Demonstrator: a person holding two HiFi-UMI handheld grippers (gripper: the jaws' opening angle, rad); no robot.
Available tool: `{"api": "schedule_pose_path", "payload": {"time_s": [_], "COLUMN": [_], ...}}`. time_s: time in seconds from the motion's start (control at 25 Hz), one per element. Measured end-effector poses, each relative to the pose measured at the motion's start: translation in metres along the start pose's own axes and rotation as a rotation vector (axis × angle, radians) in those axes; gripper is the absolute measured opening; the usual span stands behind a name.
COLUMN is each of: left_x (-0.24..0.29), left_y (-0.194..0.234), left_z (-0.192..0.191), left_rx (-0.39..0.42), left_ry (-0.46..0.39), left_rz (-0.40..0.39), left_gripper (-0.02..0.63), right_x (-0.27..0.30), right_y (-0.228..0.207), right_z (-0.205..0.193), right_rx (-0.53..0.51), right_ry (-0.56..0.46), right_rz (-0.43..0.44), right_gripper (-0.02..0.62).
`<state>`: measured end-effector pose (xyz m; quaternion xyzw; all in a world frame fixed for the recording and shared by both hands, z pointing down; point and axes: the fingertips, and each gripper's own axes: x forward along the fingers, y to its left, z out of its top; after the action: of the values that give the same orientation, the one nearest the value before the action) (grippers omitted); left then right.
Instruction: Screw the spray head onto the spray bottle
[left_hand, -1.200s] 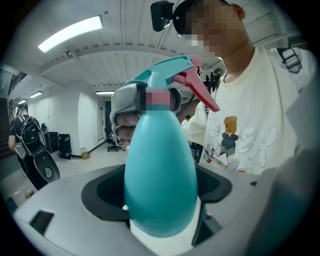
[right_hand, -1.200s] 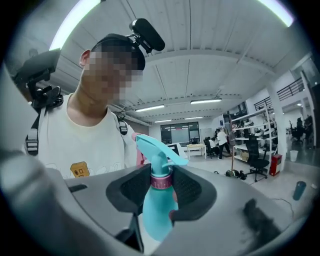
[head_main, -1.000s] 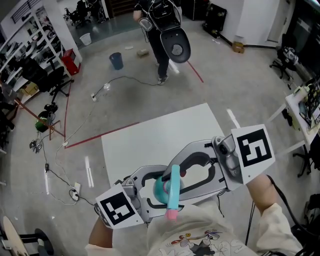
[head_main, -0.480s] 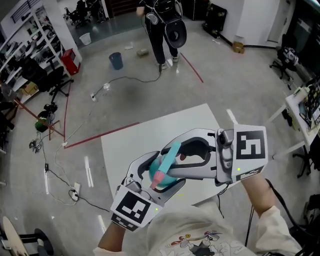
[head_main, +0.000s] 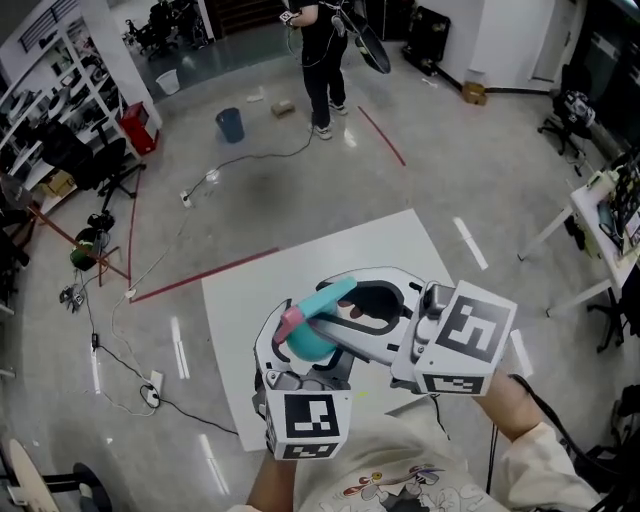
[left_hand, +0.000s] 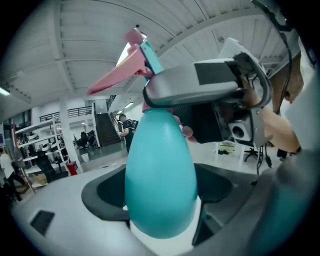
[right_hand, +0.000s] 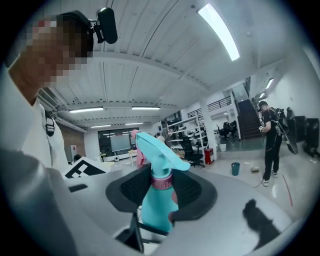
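A teal spray bottle (head_main: 303, 342) is held in the air over the white table (head_main: 250, 285). My left gripper (head_main: 298, 352) is shut on its round body (left_hand: 160, 175), jaws pressing both sides. The teal spray head (head_main: 327, 296) with its pink trigger (left_hand: 117, 75) sits on the bottle's neck. My right gripper (head_main: 338, 328) is shut on that head at its pink collar (right_hand: 161, 182), reaching in from the right. In the right gripper view, the spray head (right_hand: 157, 150) stands upright between the dark pads (right_hand: 192, 192). The thread under the collar is hidden.
A person (head_main: 322, 55) stands far off on the concrete floor, near a blue bucket (head_main: 230, 124). A red tape line (head_main: 205, 272) and cables (head_main: 120, 345) run beside the table's left edge. Shelving (head_main: 50, 110) lines the left; office chairs (head_main: 575, 115) stand at the right.
My left gripper swung from the lower left to the bottom centre, turning the bottle. The pink trigger end rose from pointing toward me to lying level. The far person walked farther away.
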<state>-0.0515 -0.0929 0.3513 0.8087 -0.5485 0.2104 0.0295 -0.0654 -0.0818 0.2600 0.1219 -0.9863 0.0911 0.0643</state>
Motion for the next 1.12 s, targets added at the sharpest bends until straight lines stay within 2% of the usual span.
{"api": "schedule_pose_path", "payload": {"time_s": [0.2,0.44,0.68,0.84,1.12], "left_x": [0.006,0.006,0.006,0.006,0.006], "left_y": [0.015,0.013,0.005,0.001,0.0], "left_z": [-0.005,-0.005,-0.002,0.003,0.015], "left_rx": [-0.008,0.002,-0.037,-0.074,-0.075], "left_ry": [-0.002,0.002,-0.021,-0.041,-0.081], "left_rz": [0.075,0.127,0.092,0.052,0.007], "left_gripper": [0.401,0.402,0.402,0.4,0.4], "right_x": [0.014,0.007,0.002,0.001,-0.004], "right_y": [-0.003,-0.007,-0.001,0.008,0.007], "right_z": [-0.004,-0.009,-0.008,-0.003,0.002], "right_rx": [0.027,0.147,0.177,0.141,0.108], "right_ry": [-0.004,-0.025,-0.055,-0.041,-0.046], "right_rz": [-0.11,-0.209,-0.18,-0.139,-0.158], "right_gripper": [0.137,0.137,0.141,0.215,0.235]}}
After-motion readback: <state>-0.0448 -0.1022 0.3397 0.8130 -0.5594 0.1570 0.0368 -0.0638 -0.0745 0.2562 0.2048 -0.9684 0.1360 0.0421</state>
